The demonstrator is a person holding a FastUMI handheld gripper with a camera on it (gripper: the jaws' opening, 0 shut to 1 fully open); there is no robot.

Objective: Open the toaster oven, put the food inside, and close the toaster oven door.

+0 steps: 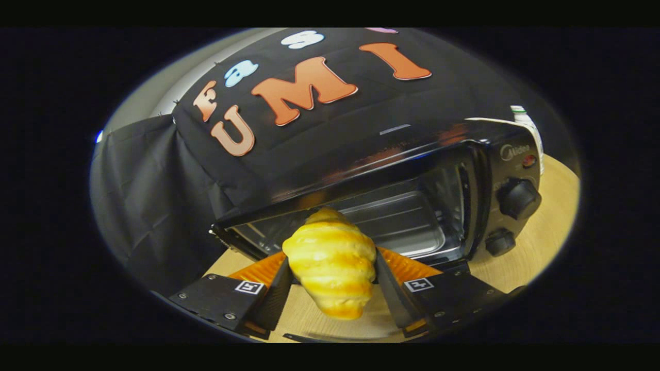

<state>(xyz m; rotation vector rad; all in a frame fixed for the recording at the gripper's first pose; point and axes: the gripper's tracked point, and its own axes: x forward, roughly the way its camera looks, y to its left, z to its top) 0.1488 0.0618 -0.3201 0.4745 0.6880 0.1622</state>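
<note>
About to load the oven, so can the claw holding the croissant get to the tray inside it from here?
Probably yes. The claw is shut on the golden croissant, and the black toaster oven stands open just ahead, with nothing between them and its metal tray.

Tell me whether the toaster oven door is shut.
No: the toaster oven gapes open beyond the croissant clamped in the tool.

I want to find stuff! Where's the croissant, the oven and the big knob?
croissant [330, 263]: gripper view, its striped middle, held in the claw.
toaster oven [402, 221]: gripper view, the tray inside.
big knob [518, 198]: gripper view, its front face.
</note>
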